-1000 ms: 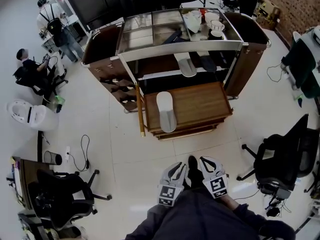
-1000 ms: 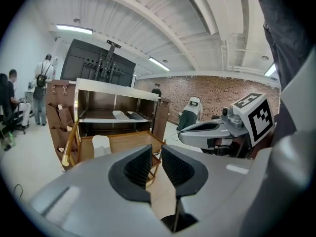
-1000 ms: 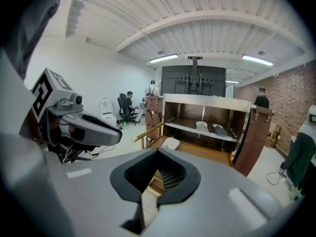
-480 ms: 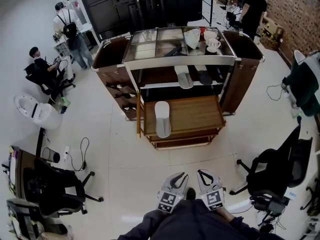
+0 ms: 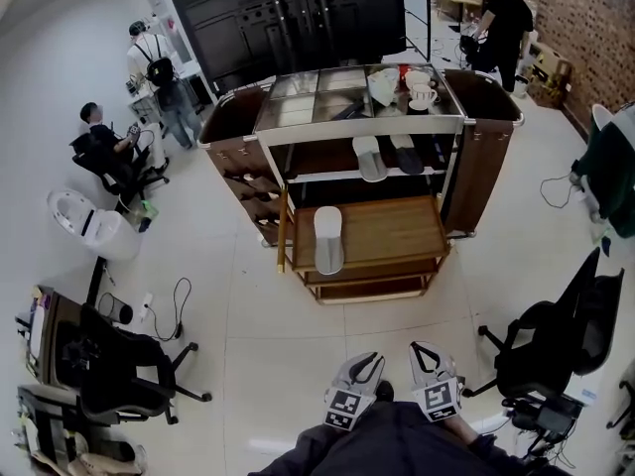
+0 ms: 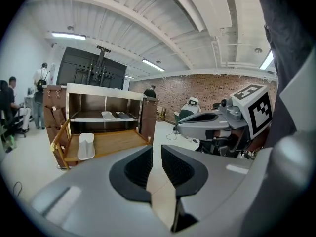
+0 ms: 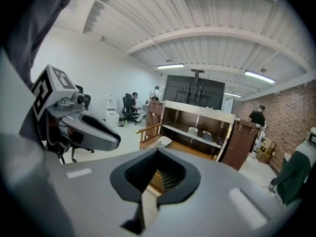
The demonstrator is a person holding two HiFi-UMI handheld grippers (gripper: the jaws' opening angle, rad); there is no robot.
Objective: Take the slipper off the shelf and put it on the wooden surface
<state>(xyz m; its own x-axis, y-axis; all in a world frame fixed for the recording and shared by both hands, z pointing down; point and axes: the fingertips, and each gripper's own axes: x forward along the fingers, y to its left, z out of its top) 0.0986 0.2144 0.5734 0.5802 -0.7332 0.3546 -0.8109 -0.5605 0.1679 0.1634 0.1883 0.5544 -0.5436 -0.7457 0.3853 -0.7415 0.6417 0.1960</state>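
A white slipper lies on the cart's wooden surface, at its left end. On the shelf above lie a second white slipper and a dark one. My left gripper and right gripper are held close to my body, far from the cart, over the floor. Each has its jaws a narrow gap apart with nothing between them. In the left gripper view the gripper points at the cart and the slipper on the wood. The right gripper faces the cart too.
Office chairs stand at the left and right. Cups and a bag sit on the cart's top. People are at the back left and back right. A cable lies on the pale floor.
The view has drawn back from the cart, which now looks smaller and farther off. Both grippers stay low by my body, empty. The slippers have not moved.
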